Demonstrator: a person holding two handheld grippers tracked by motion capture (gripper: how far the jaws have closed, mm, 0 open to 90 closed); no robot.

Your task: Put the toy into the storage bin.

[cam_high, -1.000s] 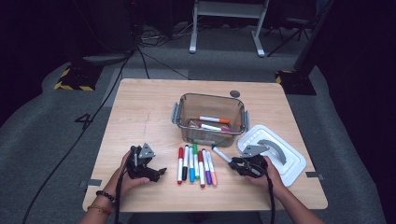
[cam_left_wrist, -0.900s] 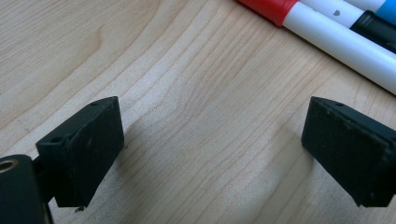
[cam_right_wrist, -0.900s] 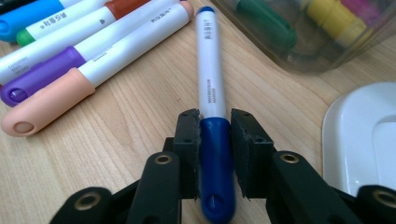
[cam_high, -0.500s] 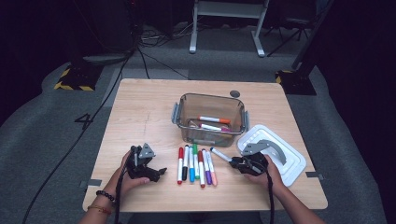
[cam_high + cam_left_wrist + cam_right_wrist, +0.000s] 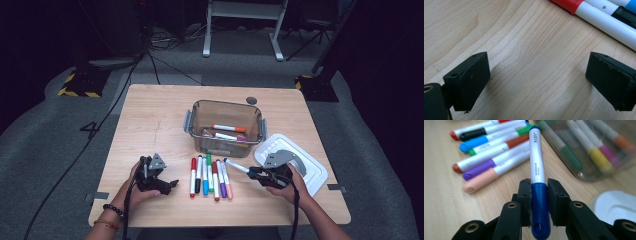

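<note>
Right claw [image 5: 537, 195] clamped on the dark-blue marker [image 5: 537, 170], the left claw [image 5: 536, 82] apart over bare bench [image 5: 150, 115]. Marker row [image 5: 210, 175] lies at nine o'clock of the held marker, clear bin [image 5: 225, 127] at twelve. Marker's long axis points toward ten o'clock, cap in the jaws.

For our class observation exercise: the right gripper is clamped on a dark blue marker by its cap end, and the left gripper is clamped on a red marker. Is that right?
Not quite. The left gripper holds nothing: the left gripper view shows its jaws wide apart over bare table, the red marker lying beyond them. The rest stands: the right gripper is clamped on the dark blue marker by its cap end.
</note>
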